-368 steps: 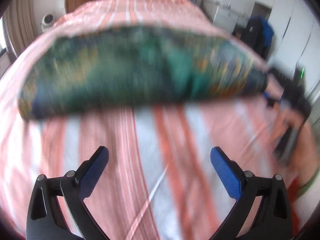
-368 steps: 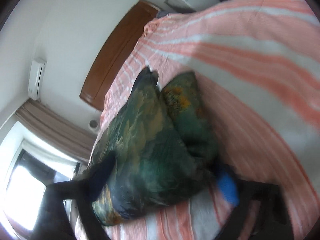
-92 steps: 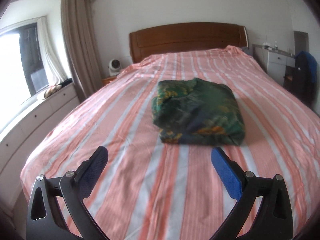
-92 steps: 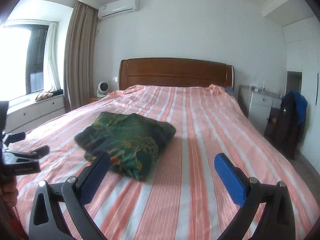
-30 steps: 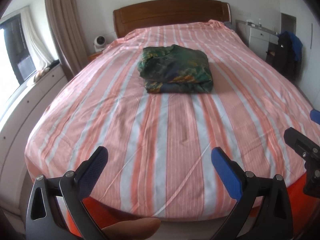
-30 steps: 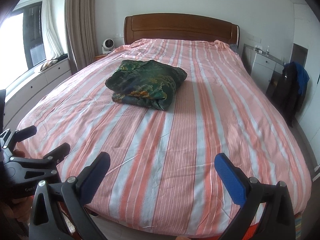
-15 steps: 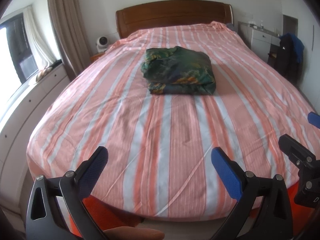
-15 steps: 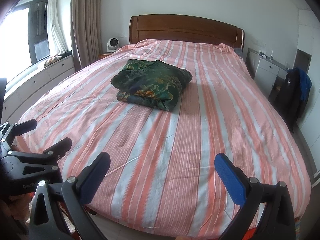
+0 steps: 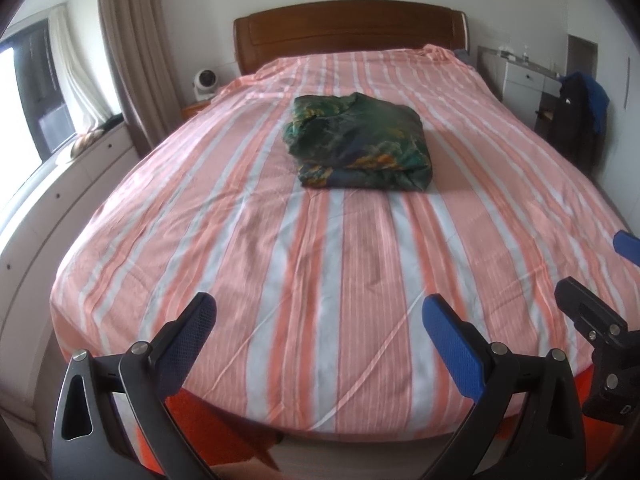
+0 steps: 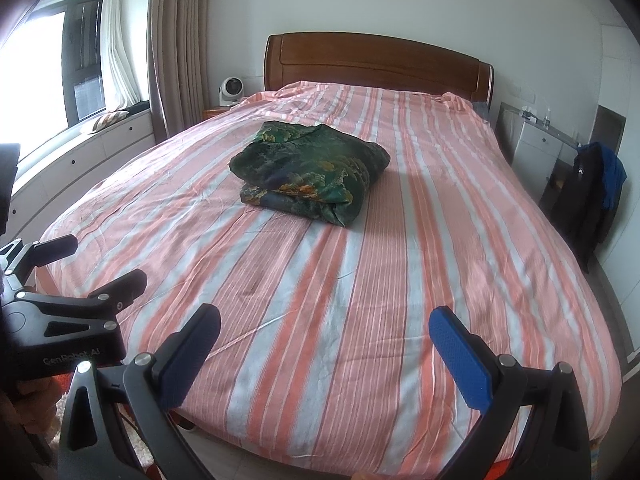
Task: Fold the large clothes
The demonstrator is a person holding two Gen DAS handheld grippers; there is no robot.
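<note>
Left wrist view is showing the folded garment lying well ahead on the bed, slightly nearer the left gripper, with it and the right gripper both hanging apart and empty.

Garment: a dark green folded cloth bundle with orange and yellow print, lying in the upper middle of the frame on the bed, its thick folded edge towards the camera.
Bed: a wide bed covered with a salmon-pink and white striped sheet, filling the centre; a brown wooden headboard stands at top centre.
Left gripper: black two-finger gripper with blue pads at the bottom edge, fingers spread wide with nothing between them, well apart from the bundle.
Right gripper: black frame with a blue pad tip at the right edge, only partly in frame.
Left side: brown curtain, small white fan.
Right side: dark jacket hanging near white drawers.
</note>
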